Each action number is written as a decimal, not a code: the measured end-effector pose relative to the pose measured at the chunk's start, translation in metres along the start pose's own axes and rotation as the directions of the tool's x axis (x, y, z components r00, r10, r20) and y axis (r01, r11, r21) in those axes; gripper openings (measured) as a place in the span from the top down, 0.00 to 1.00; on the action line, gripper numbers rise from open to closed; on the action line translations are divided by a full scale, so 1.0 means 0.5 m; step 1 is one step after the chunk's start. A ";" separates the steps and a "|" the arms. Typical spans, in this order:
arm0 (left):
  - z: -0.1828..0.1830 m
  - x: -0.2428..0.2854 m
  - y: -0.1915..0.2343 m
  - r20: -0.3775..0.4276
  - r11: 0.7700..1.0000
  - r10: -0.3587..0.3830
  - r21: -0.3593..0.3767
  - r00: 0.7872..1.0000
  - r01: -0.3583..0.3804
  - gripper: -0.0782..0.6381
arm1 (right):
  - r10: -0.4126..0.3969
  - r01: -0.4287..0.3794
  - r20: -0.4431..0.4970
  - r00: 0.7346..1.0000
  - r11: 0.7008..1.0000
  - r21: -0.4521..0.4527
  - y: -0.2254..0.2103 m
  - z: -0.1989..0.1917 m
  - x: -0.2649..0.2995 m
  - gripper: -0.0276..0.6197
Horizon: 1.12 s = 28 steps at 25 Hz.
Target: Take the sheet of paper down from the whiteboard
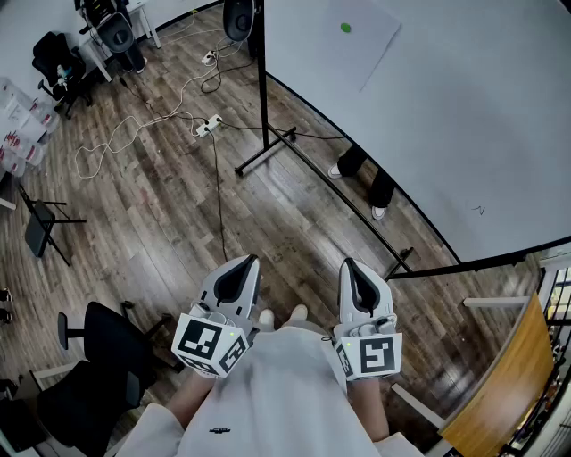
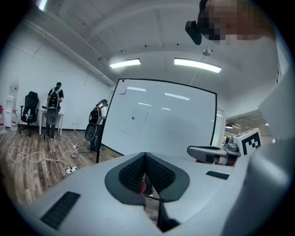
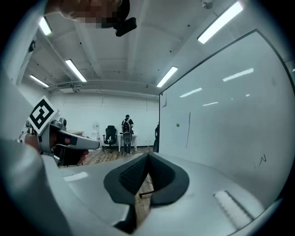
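The white sheet of paper [image 1: 332, 43] hangs on the whiteboard [image 1: 464, 116], pinned by a green magnet [image 1: 346, 28]. It also shows in the left gripper view as the sheet [image 2: 134, 120] and in the right gripper view as the sheet [image 3: 182, 130], far ahead of both grippers. My left gripper [image 1: 241, 268] and right gripper [image 1: 354, 270] are held side by side close to my body, well short of the board. Both have their jaws together with nothing between them, as the left gripper [image 2: 145, 156] and right gripper [image 3: 147, 156] show in their own views.
The whiteboard's black stand leg [image 1: 264, 153] rests on the wood floor. Cables and a power strip [image 1: 207, 127] lie to its left. Someone's feet [image 1: 357, 170] show under the board. A black office chair [image 1: 103, 353] stands at my left, a wooden table [image 1: 508, 384] at my right.
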<state>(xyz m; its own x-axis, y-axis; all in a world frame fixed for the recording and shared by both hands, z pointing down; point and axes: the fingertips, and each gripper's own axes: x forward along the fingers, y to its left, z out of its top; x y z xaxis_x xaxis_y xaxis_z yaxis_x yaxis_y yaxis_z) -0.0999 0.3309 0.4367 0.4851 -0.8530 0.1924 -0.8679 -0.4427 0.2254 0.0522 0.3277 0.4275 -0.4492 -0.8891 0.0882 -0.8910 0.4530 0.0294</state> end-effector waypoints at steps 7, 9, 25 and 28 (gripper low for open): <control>-0.010 0.037 -0.073 -0.025 1.000 -0.013 0.003 1.000 0.013 0.88 | 0.010 -0.010 0.005 1.000 1.000 0.020 -0.054 -0.004 -0.027 0.96; -0.011 0.047 -0.091 -0.024 1.000 -0.009 0.010 1.000 0.010 0.88 | 0.018 -0.018 -0.003 1.000 0.999 0.028 -0.071 -0.015 -0.034 0.96; -0.024 0.136 -0.162 -0.034 0.999 -0.001 0.035 0.999 0.002 0.88 | 0.025 -0.031 0.043 0.999 0.992 0.125 -0.175 -0.062 -0.054 0.96; -0.038 0.164 -0.128 -0.026 1.000 0.023 0.013 0.999 -0.022 0.88 | 0.038 -0.042 0.029 0.999 0.990 0.135 -0.184 -0.091 -0.020 0.96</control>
<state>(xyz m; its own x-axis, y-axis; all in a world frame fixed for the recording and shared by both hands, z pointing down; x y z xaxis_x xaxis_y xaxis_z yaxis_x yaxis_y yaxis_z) -0.0026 0.2943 0.4561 0.4680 -0.8553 0.2223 -0.8798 -0.4271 0.2089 0.1417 0.2980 0.4693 -0.4847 -0.8726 0.0603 -0.8722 0.4769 -0.1091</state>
